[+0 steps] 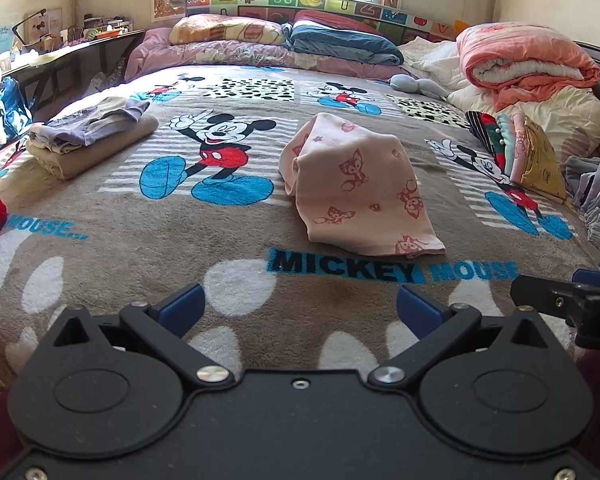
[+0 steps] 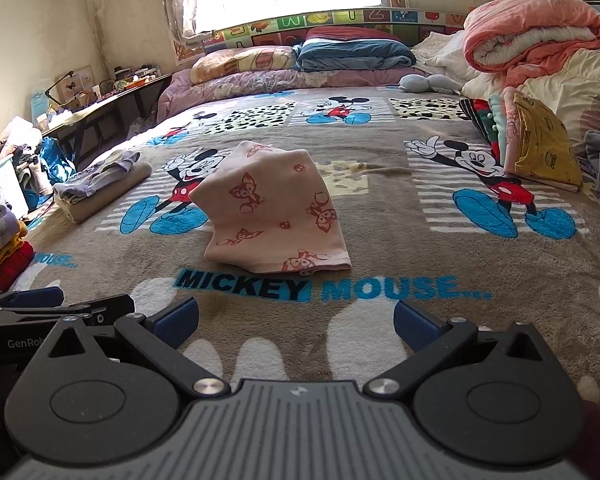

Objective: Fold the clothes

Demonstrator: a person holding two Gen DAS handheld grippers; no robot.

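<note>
The pink fox-printed folded cloth (image 2: 274,210) is seen lying ahead of both spread, empty grippers, untouched. It is offset rightward from the left gripper (image 1: 298,310), nearly centred before the right gripper (image 2: 296,322), its long axis running away.

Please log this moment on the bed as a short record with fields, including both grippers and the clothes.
surface: Mickey Mouse blanket
centre item: pink printed garment, folded, lying loose
left side: folded stack
right side: leaning row of folded clothes
left gripper: open, empty
right gripper: open, empty
contact: neither gripper touches the pink garment
</note>
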